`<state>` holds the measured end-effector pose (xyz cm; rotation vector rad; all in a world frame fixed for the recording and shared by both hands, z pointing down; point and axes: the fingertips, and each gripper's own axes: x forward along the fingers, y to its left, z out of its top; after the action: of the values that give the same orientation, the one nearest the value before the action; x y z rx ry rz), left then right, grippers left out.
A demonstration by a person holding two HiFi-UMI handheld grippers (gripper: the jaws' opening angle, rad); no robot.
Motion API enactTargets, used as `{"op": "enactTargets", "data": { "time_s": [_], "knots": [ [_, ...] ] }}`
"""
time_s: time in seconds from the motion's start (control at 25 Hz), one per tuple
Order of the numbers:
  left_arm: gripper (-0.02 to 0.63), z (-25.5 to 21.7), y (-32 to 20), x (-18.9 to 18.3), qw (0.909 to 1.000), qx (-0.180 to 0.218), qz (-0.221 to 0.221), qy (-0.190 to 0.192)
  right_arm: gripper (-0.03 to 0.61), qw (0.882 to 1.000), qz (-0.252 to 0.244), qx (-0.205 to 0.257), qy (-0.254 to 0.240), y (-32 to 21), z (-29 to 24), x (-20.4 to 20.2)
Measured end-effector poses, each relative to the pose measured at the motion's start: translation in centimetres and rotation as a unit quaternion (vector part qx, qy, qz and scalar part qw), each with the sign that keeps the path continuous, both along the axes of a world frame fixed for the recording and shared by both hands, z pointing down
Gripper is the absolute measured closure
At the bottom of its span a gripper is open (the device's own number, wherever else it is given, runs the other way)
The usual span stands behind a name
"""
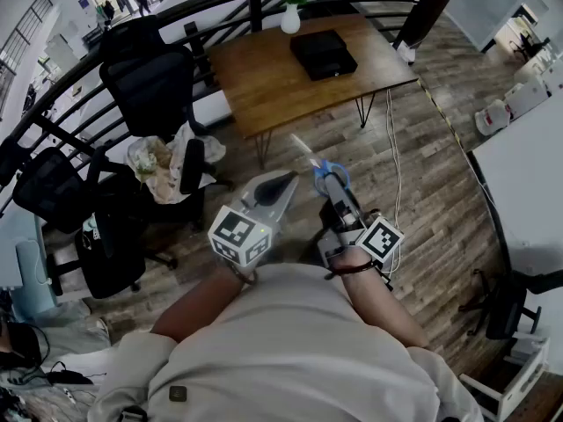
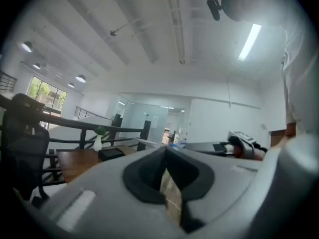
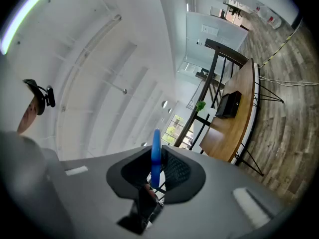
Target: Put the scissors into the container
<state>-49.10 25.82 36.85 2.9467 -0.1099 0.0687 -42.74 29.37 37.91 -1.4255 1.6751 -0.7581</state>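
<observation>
Scissors [image 1: 317,162] clamped in our right hand-held gripper [image 1: 328,177]
We hold the blue-handled pair above the wood floor [image 1: 431,183], short of the worktop [image 1: 264,77]; our left hand-held gripper [image 1: 287,181] is closed, nothing between.

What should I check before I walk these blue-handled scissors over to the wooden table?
1. Grip: right gripper shut on the blue-handled metal scissors: ok.
2. Blades: they point forward, toward the brown wooden table: ok.
3. Spare hand: left gripper shut, nothing seen in it: ok.
4. Target: whether the flat black box on the table is the container, and open: cannot tell.
5. Footing: white cables lie on the wood floor near the table's right legs: not ok, probably best to step round them.
</observation>
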Motion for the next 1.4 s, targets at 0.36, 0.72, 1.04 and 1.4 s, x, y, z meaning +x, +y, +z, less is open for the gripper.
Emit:
{"op": "enactTargets", "data": {
  "time_s": [0.36,0.72,1.04,1.4],
  "knots": [
    [0.609,0.3,0.1,0.3,1.0,-0.003,0.002,-0.002,0.522,1.0,0.006,-0.004,-0.006,0.5,0.5,0.2],
    [0.609,0.9,0.0,0.5,1.0,-0.007,0.005,-0.006,0.522,1.0,0.007,-0.003,-0.012,0.4,1.0,0.3],
    [0.609,1.2,-0.5,1.2,0.9999,-0.01,-0.002,-0.008,0.522,1.0,0.004,0.005,-0.017,0.0,0.9,1.1],
    [0.609,1.9,-1.4,4.2,0.9998,-0.016,-0.001,-0.015,0.522,1.0,0.003,-0.002,-0.027,-0.9,1.8,4.2]
  ]
}}
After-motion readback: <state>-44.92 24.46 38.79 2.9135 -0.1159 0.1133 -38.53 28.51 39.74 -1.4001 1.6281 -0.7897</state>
